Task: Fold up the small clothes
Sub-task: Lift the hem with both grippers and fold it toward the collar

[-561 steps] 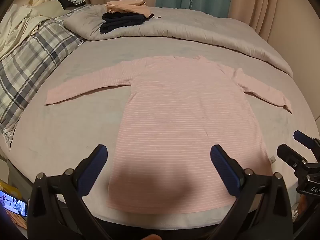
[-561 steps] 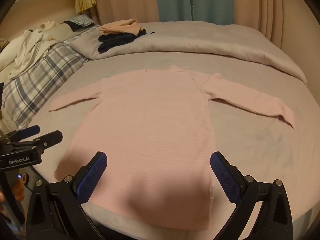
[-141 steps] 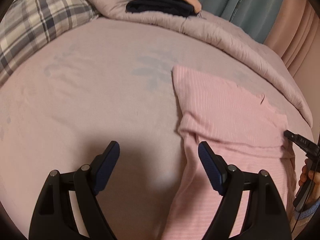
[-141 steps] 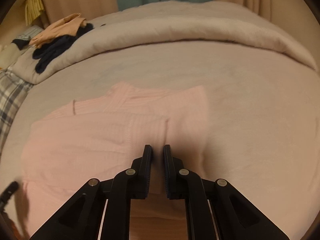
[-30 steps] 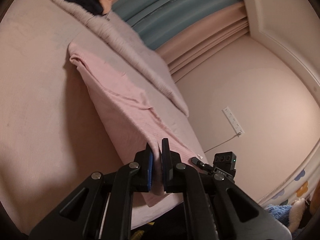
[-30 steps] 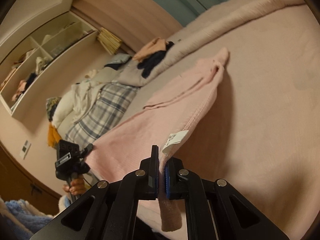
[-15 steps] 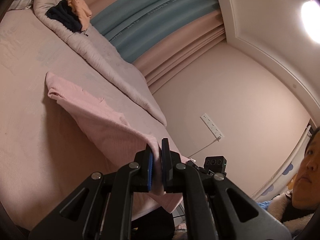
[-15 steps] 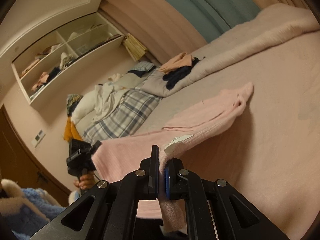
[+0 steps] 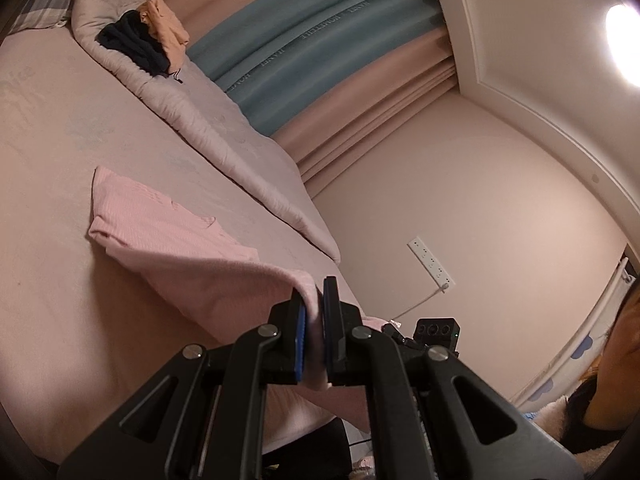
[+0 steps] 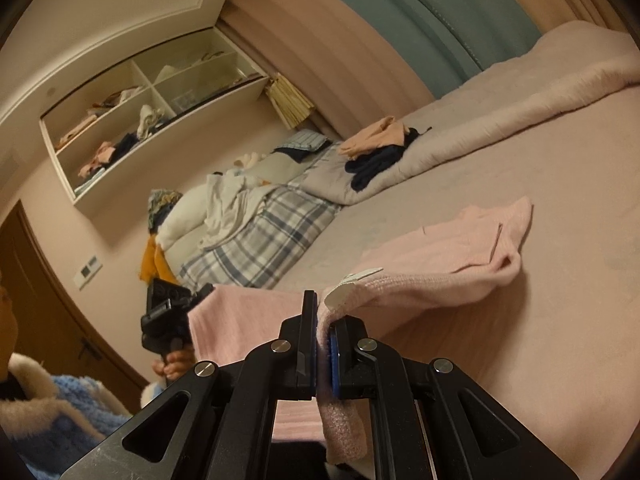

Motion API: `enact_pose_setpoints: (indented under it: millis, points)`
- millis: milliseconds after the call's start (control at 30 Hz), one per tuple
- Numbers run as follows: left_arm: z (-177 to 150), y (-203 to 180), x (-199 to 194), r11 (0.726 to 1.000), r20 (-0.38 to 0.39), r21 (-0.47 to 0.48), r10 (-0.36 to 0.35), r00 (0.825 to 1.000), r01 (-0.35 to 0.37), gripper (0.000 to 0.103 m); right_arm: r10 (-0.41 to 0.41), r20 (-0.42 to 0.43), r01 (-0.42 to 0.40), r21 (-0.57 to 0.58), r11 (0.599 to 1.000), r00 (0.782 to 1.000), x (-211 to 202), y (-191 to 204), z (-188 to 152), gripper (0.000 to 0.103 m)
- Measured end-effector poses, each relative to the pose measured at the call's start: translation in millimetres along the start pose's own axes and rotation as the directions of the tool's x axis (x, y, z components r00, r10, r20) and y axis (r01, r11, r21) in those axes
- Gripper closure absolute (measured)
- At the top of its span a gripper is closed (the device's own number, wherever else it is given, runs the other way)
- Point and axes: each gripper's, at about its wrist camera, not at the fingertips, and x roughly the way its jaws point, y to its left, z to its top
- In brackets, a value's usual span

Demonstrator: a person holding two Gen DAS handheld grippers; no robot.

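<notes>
A pink striped long-sleeved top [image 9: 168, 240] lies on the bed with its sleeves folded in; its far end rests on the sheet and its near hem is lifted. My left gripper [image 9: 314, 304] is shut on one hem corner. My right gripper [image 10: 324, 320] is shut on the other hem corner, beside a white care label [image 10: 356, 278]. The top [image 10: 452, 256] sags between the two grippers. Each gripper shows in the other's view: the right one [image 9: 436, 330], the left one [image 10: 168, 312].
A rolled grey duvet [image 9: 192, 120] runs along the far bed edge with folded dark and peach clothes [image 10: 380, 152] on it. A plaid pillow [image 10: 272, 240] and white bedding lie at the head. A wall with a socket strip [image 9: 430, 266] is close on the right.
Both grippers have lifted the hem higher and tilted up, still shut on it. More of the top is off the sheet, and its far end has slid nearer.
</notes>
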Motion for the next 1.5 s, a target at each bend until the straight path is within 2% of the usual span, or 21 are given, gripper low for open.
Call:
enact_pose_setpoints:
  millis: [400,733,1000,1233,1367,1500]
  points:
    - [14,30,25,0.997,-0.015,-0.07,0.022,1.0,-0.023,0.099,-0.031,-0.016,0.032,0.064,0.997,0.999,10,-27,10,0.096]
    - [31,43,34,0.995,-0.006,-0.085,0.045,0.999,-0.045,0.099,-0.05,-0.029,0.053,0.091,0.994,0.998,29,-39,24,0.096]
    - [49,65,50,0.991,0.0,-0.117,0.067,0.998,-0.066,0.099,-0.108,-0.037,0.112,0.126,0.986,0.993,44,-62,38,0.096]
    - [73,105,74,0.974,-0.006,-0.198,0.109,0.994,-0.108,0.099,-0.197,-0.101,0.214,0.202,0.956,0.975,72,-101,59,0.096]
    - [87,132,92,0.955,-0.034,-0.235,0.177,0.984,-0.18,0.099,-0.226,-0.136,0.253,0.24,0.937,0.965,91,-122,69,0.096]
    - [98,157,116,0.937,-0.069,-0.278,0.199,0.978,-0.21,0.099,-0.237,-0.161,0.276,0.301,0.913,0.958,110,-146,77,0.096]
